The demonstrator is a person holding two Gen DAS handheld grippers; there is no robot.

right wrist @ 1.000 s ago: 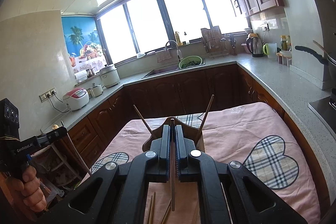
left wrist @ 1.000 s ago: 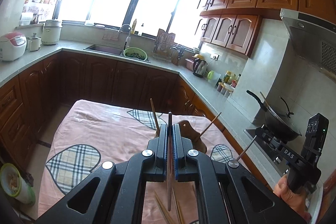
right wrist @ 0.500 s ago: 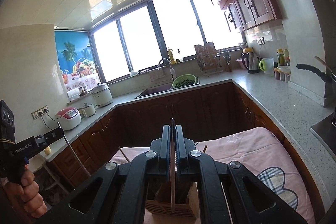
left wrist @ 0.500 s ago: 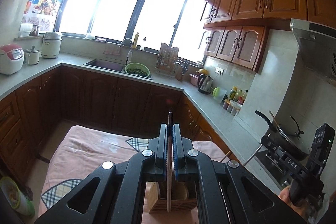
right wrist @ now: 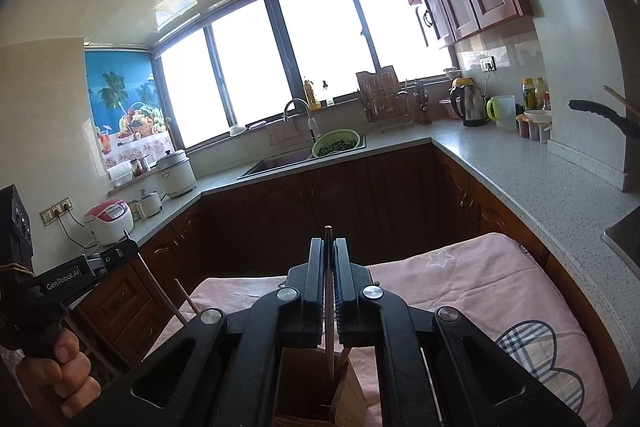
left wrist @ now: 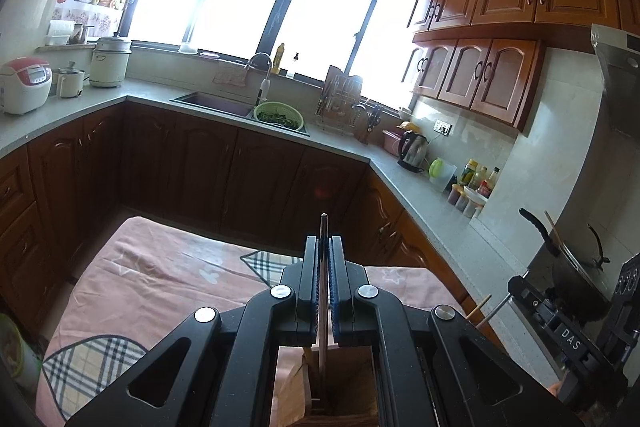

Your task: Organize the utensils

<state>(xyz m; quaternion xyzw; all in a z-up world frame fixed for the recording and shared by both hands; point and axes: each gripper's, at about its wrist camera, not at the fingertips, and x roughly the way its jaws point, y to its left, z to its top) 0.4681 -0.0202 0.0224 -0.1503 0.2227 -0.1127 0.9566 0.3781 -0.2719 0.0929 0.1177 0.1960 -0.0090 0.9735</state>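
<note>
Since a second ago both tools have come forward over the wooden holder — it sat well ahead on the pink cloth with sticks fanning out, now it is right under the fingers in both views.

Left tool (left wrist: 324, 283): jaws narrow, clamped on one chopstick (left wrist: 322, 291) standing upright, its lower end down inside the wooden holder (left wrist: 340, 387). Right tool (right wrist: 329, 291): same story, pinched on its own chopstick (right wrist: 328, 303), tip dipping into the holder (right wrist: 304, 383). Whether either tip touches the bottom is hidden by the tool bodies — probably not yet seated.

Handling: chopsticks are light, stiff, thin and smooth. They pivot easily in a two-pad pinch, so hold near mid-length, as both are now, and let go only once the tip is well inside the compartment. Not fragile; a short drop is fine. The holder is light too, and may shift on the cloth-covered worktop (left wrist: 168, 267) if knocked.

View differences: the left view shows the right tool's body at far right and two stick ends (left wrist: 480, 305) poking up beside the holder. The right view shows the person's hand (right wrist: 60, 371) on the left tool's grip and a leaning stick (right wrist: 186, 301) at lower left, plus a wooden piece already in the holder.
</note>
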